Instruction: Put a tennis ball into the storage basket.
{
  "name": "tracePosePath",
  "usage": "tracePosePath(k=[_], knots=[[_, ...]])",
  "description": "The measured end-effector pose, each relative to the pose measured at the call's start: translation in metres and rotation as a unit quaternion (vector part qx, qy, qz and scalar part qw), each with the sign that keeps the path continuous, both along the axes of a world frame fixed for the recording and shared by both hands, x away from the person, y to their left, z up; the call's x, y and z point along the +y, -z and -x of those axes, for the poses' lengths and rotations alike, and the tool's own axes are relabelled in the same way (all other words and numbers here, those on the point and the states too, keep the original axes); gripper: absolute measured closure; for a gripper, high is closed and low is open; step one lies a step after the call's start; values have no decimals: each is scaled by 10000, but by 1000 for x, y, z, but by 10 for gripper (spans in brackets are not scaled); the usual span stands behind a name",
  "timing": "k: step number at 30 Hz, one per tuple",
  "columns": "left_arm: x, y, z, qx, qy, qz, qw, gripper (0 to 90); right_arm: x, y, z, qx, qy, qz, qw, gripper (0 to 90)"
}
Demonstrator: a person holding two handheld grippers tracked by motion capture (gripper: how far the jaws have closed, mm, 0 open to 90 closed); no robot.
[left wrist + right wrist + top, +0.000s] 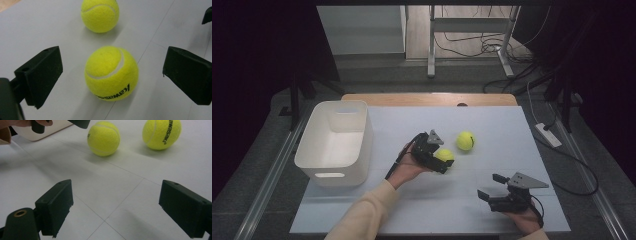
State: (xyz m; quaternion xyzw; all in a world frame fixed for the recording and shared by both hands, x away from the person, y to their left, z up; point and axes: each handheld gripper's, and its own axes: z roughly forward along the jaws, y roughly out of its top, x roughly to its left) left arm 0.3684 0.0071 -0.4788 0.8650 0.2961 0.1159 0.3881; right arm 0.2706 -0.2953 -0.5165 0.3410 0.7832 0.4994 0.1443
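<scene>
The right gripper (490, 188) idles wide open and empty at the desk's five o'clock. The left gripper's (112, 72) spread fingers flank, untouching, the fuzzy yellow tennis ball (111, 73) lettered black; its twin (100, 15) sits at twelve o'clock.

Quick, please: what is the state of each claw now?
Left claw: open, jaws either side of a tennis ball.
Right claw: open, holding nothing.

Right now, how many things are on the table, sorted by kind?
Tennis balls: 2, the near ball between the left gripper's open jaws, the far ball beyond it.
White bins: 1, the white bin.
Total: 3.
</scene>
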Motion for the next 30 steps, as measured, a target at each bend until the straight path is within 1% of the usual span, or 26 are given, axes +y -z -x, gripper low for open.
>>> tracePosePath(k=[6,8,9,13,15,18,26,30], knots=[[-5,2,-5,64,30,-55,10000,37,-1,0,0,-3,24,-11,10000,122],[-6,3,-6,93,21,-43,9999,37,-1,0,0,1,23,-18,10000,122],[-7,5,-8,147,20,-51,9999,36,-1,0,0,6,26,-18,10000,122],[-8,7,-11,215,-5,-41,9998,36,0,0,0,-1,20,-6,10000,122],[-9,10,-12,278,-5,-96,9996,35,0,0,0,0,19,9,10000,122],[-10,12,-13,318,2,-143,9994,33,0,0,0,-4,13,12,10000,122],[-15,23,-18,511,39,-236,9984,30,0,1,0,8,4,40,10000,122],[-17,30,-21,651,31,-281,9975,28,0,1,0,11,2,48,10000,122]])
